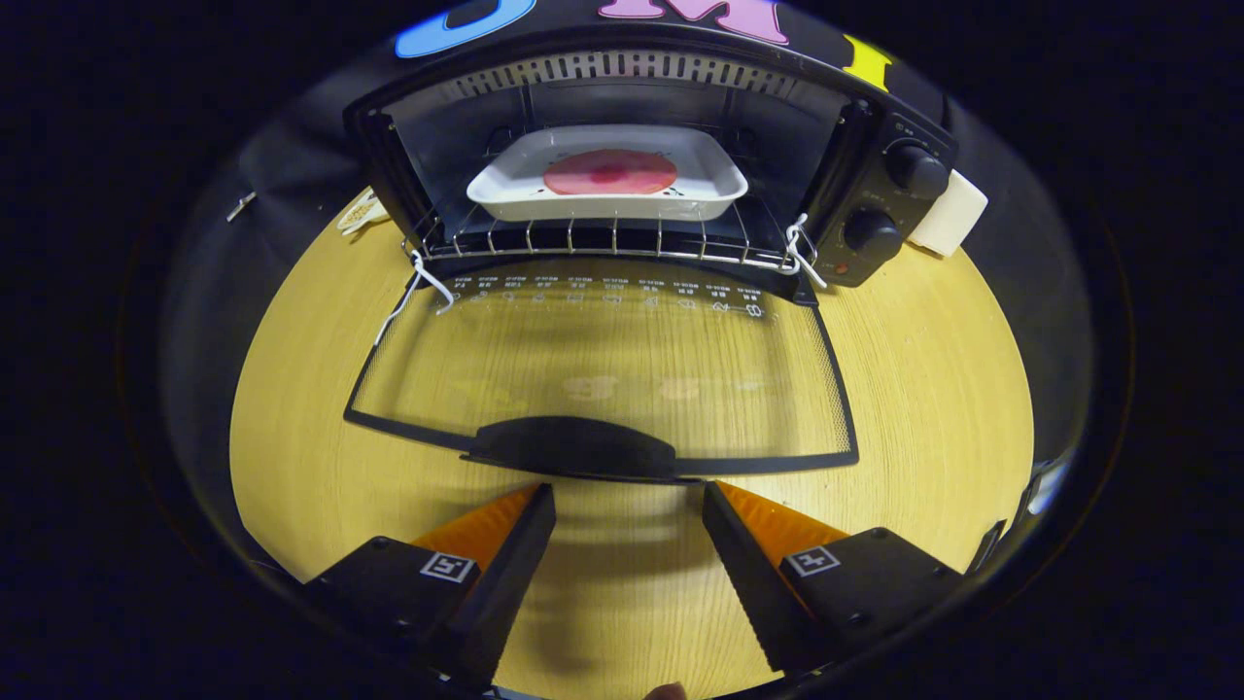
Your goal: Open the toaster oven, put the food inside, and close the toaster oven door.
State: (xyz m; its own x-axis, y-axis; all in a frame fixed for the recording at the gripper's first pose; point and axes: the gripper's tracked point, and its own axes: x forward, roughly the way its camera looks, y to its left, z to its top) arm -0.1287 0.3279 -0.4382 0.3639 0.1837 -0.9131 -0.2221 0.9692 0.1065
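A: Toaster oven (641, 146) stands at the far side of the wooden table (923, 389), its glass door (603, 379) folded down flat toward us. Why flat?

B: So the rack (603, 243) is reachable. The white dish (607, 175) with the round pink food (609, 172) already sits on that rack, inside the oven.

A: And the gripper (630, 501)?

B: Its fingers are spread apart, holding nothing, just short of the door handle (573, 447), which lies ahead of the gap between them.

A: So what is left?

B: I'd judge only the closing: get under the handle and swing the door up.
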